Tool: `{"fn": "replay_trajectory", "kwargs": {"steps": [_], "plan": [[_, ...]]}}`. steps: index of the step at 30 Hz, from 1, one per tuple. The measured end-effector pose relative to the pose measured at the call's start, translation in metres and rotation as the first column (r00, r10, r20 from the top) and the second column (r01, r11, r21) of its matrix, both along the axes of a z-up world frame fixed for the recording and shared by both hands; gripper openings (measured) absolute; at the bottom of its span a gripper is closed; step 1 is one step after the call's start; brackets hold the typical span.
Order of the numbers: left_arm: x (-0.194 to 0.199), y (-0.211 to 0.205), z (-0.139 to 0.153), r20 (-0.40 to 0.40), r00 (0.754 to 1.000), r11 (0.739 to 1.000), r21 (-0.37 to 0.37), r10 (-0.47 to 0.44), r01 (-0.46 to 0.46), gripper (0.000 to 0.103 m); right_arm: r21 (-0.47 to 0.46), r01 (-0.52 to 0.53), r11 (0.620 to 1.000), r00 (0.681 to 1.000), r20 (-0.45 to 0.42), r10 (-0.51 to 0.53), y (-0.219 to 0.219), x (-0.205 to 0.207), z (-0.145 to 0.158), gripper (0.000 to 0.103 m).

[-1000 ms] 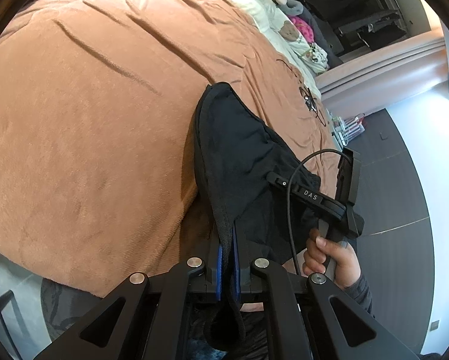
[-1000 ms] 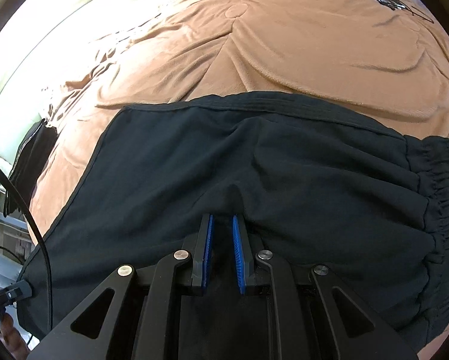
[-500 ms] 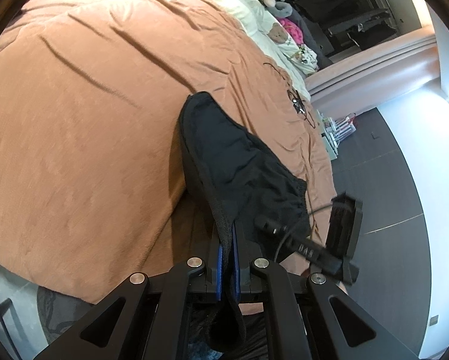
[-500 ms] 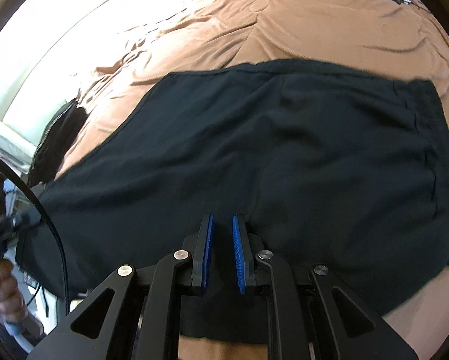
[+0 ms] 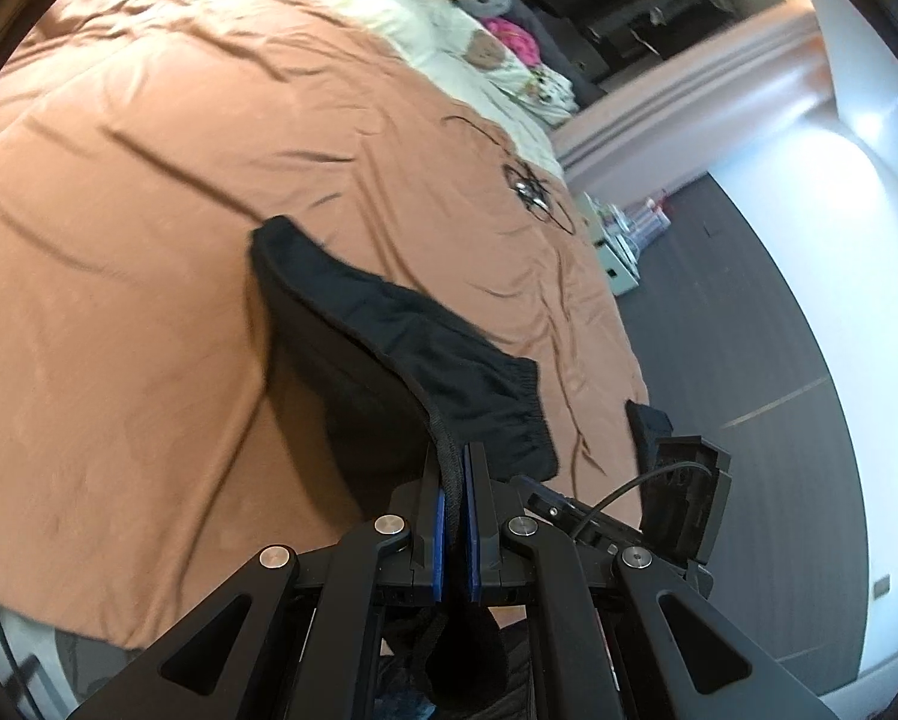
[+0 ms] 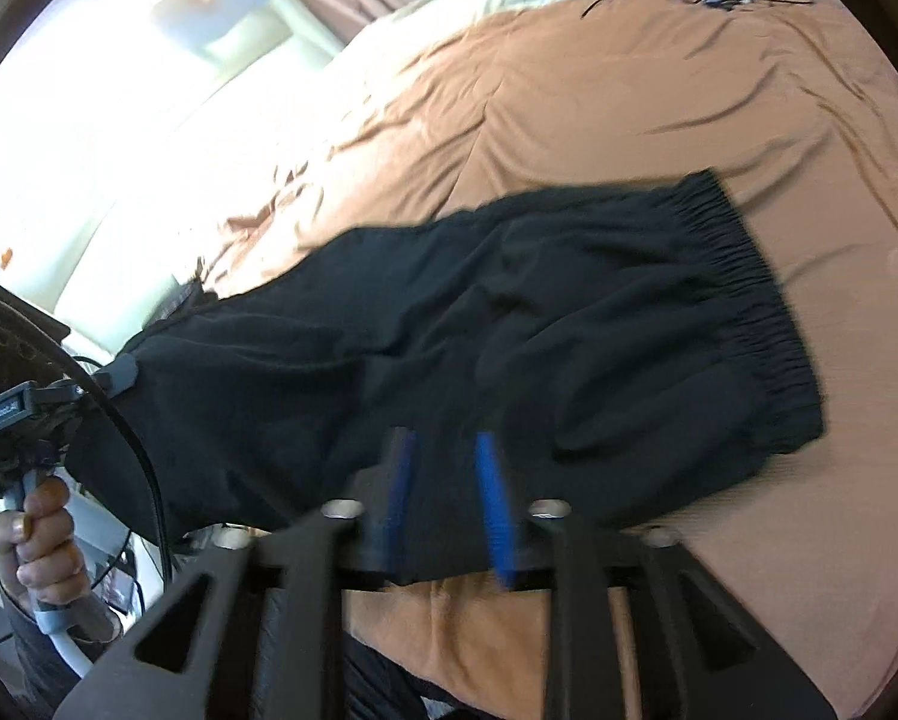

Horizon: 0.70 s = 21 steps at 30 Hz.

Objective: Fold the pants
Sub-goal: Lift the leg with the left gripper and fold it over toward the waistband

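The left tool is pressed together on a corded hem edge of the black pants, with loose cloth hanging below its grip. The right tool stands spread just above the near edge of the fabric, gripping nothing. Beyond them the pants lie draped across the brown bedspread, gathered waistband toward the right. The cloth looks light, limp and soft, likely to sag and crease, so seams, hems or the elastic band seem the firmest places to pinch.

A bed with a creased brown cover carries black pants lying across it, waistband rightward.
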<state>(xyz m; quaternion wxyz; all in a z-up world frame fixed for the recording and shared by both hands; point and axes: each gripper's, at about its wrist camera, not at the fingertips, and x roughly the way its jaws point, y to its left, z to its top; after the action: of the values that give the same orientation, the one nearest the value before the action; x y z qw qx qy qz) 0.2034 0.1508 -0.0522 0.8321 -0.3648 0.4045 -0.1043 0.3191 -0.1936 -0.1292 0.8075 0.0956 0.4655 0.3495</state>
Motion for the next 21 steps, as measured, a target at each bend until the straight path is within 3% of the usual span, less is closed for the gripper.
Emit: {"fn": "replay_trajectory", "kwargs": {"steps": [2,10,21], "plan": [[0.011,-0.012,0.005,0.008,0.999,0.999,0.009,-0.031,0.031,0.005,0.023,0.024,0.999,1.000,0.017,-0.024,-0.015,-0.002,0.006,0.051],[0.048,-0.054,0.008,0.005,0.992,0.991,0.019,-0.129,0.129,0.005,0.082,0.066,0.994,0.997,0.035,-0.070,-0.059,-0.008,0.018,0.051],[0.100,-0.135,-0.019,-0.046,0.958,0.959,0.004,-0.284,0.285,0.005,0.126,0.163,0.979,0.986,0.013,-0.166,-0.121,-0.020,0.016,0.051]]}}
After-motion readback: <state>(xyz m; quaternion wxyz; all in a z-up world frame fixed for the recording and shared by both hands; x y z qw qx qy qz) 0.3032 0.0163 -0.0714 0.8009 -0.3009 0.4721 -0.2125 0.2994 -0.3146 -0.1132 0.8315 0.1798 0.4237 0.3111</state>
